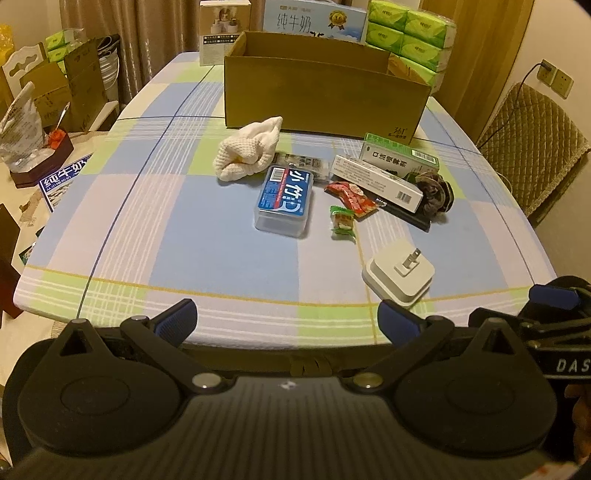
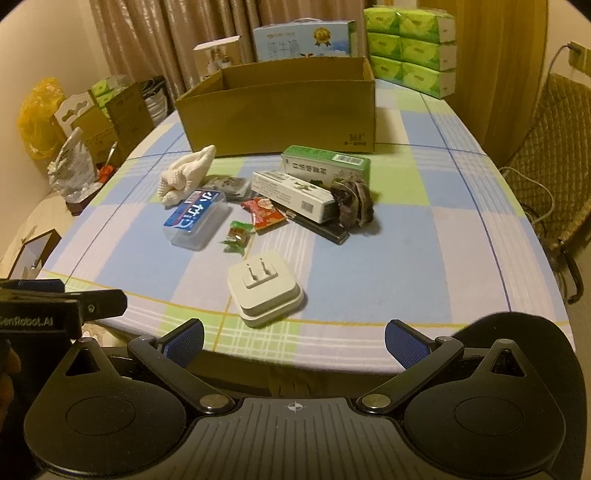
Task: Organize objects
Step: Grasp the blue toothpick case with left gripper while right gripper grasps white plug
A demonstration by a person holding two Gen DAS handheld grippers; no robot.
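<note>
An open cardboard box (image 1: 325, 99) (image 2: 280, 110) stands at the back of the checked table. In front of it lie a white cloth (image 1: 249, 153) (image 2: 186, 173), a clear plastic case with a blue label (image 1: 284, 199) (image 2: 195, 218), a red snack packet (image 1: 352, 195) (image 2: 264, 214), a green candy (image 1: 341, 221) (image 2: 238, 236), two long cartons (image 1: 380, 177) (image 2: 295, 192), a dark scrunchie (image 1: 437, 192) (image 2: 352, 201) and a white plug adapter (image 1: 400, 275) (image 2: 264, 288). My left gripper (image 1: 286, 319) and right gripper (image 2: 293, 341) hover open at the near table edge, both empty.
Green tissue packs (image 1: 410, 37) (image 2: 410, 44), a blue milk carton (image 1: 314, 18) (image 2: 303, 38) and a small white box (image 1: 223, 31) stand behind the cardboard box. A quilted chair (image 1: 532, 147) is on the right. Boxes and bags (image 1: 55, 96) crowd the left.
</note>
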